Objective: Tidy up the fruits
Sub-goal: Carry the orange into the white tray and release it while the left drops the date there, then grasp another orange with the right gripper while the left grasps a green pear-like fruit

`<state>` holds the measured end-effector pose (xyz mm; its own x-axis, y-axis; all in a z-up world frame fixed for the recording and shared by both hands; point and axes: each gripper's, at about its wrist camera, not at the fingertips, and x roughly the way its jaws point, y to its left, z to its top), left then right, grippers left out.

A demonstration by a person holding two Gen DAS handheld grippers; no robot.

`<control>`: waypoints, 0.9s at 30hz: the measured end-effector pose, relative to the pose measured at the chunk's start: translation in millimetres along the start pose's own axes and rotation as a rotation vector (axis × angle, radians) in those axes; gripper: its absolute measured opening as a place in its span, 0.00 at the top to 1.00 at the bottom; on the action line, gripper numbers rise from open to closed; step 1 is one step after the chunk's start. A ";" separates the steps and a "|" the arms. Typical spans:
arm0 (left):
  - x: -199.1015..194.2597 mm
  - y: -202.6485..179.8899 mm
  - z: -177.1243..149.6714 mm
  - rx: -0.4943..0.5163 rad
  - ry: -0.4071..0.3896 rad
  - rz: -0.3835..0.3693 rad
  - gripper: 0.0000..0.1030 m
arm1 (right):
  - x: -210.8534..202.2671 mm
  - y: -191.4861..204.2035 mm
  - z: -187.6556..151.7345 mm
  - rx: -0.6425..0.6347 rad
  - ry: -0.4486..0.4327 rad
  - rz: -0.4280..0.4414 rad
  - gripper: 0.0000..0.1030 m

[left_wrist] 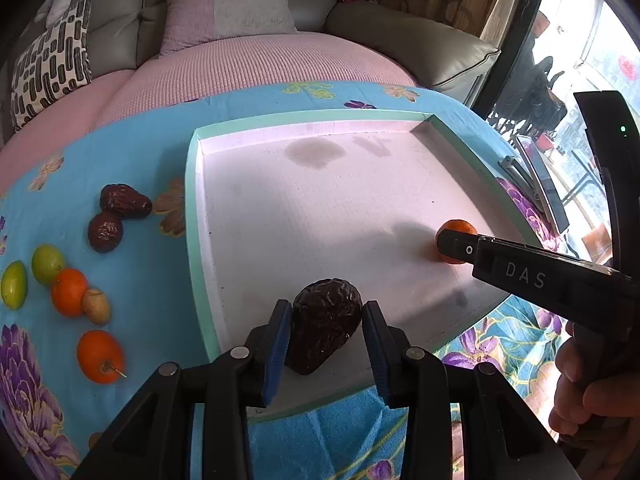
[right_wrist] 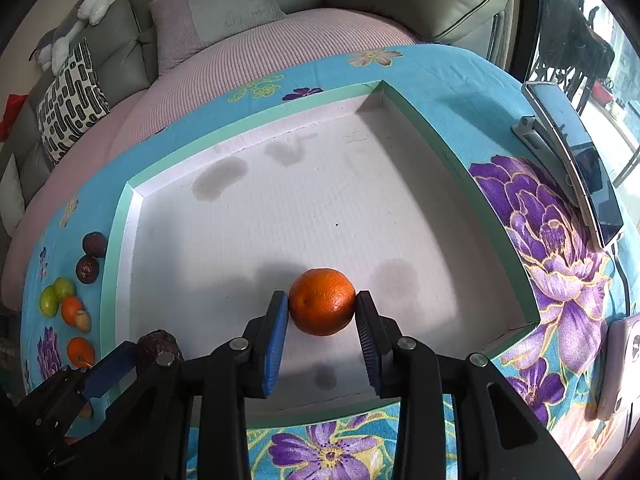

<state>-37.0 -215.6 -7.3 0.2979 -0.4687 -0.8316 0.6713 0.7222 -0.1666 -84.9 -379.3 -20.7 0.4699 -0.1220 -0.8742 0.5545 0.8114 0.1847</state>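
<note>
A white tray (left_wrist: 192,200) with a mint-green rim lies on the blue flowered cloth. My left gripper (left_wrist: 326,308) is shut on a dark wrinkled date (left_wrist: 324,328), low over the tray's near edge. My right gripper (right_wrist: 321,296) is shut on an orange (right_wrist: 322,300), its blue pads (right_wrist: 276,332) touching both sides, just above the tray floor (right_wrist: 280,220) near the front. In the left wrist view the right gripper (left_wrist: 456,246) reaches in from the right, hiding part of the orange (left_wrist: 458,228). In the right wrist view the left gripper (right_wrist: 120,364) with the date (right_wrist: 156,344) shows at bottom left.
Left of the tray lie loose fruits: two dates (left_wrist: 124,200), two green fruits (left_wrist: 47,264), two oranges (left_wrist: 100,356) and a small brownish fruit (left_wrist: 96,306). A phone on a stand (right_wrist: 576,160) stands right of the tray. A pink device (right_wrist: 624,360) lies at the right edge. A sofa (left_wrist: 400,40) is behind.
</note>
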 end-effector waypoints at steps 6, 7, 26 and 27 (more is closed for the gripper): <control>-7.7 0.4 2.6 -0.002 -0.011 0.011 0.51 | -0.9 -1.9 0.9 0.008 -0.011 0.000 0.41; -10.1 0.6 2.9 -0.004 -0.015 0.014 0.41 | -1.8 -2.2 1.4 0.010 -0.015 0.002 0.40; -72.4 128.7 10.4 -0.241 -0.162 0.354 0.00 | -18.1 34.8 6.0 -0.074 -0.197 0.138 0.11; -76.5 137.5 10.3 -0.254 -0.170 0.376 0.00 | -20.6 39.3 6.5 -0.078 -0.214 0.154 0.11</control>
<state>39.5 -85.7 38.9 0.6092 -0.2124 -0.7640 0.3151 0.9490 -0.0126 -68.3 -348.7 7.5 0.6841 -0.1049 -0.7218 0.4145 0.8702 0.2663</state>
